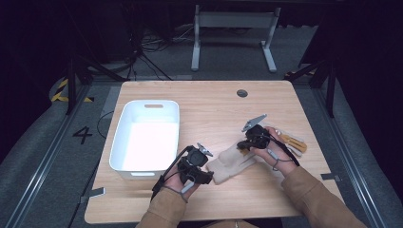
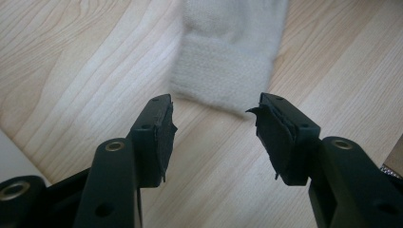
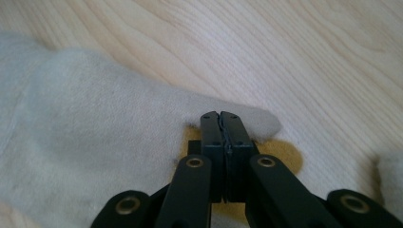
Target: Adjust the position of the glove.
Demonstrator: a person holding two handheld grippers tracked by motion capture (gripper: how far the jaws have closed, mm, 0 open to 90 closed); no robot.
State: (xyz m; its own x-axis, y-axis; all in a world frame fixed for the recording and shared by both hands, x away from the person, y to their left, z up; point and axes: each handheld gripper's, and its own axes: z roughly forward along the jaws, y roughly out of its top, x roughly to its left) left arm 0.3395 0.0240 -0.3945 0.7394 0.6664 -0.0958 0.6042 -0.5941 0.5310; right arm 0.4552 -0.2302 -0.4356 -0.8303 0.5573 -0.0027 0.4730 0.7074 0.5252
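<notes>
Gloves, cream and woolly, lie on the wooden table near its front edge, between my two hands and right of the white tub. In my left gripper view the ribbed cuff sits just ahead of my left gripper, whose jaws are spread with bare wood between them, the pads not touching the wool. My right gripper has its jaws pressed together, their tips lying over the edge of the cream fabric; I cannot tell whether any wool is caught between them. A yellow patch shows under the fabric beside those jaws, and from the high view a tan and yellow thing lies just right of my right hand. The tub stands empty on the left half of the table, its handle slot on the far wall. A round dark plug is set into the tabletop near the far edge. Beyond the table is grey carpet, the white legs of another desk, loose cables, yellow and black hazard tape, and a black 4 marked on the floor at the left.
</notes>
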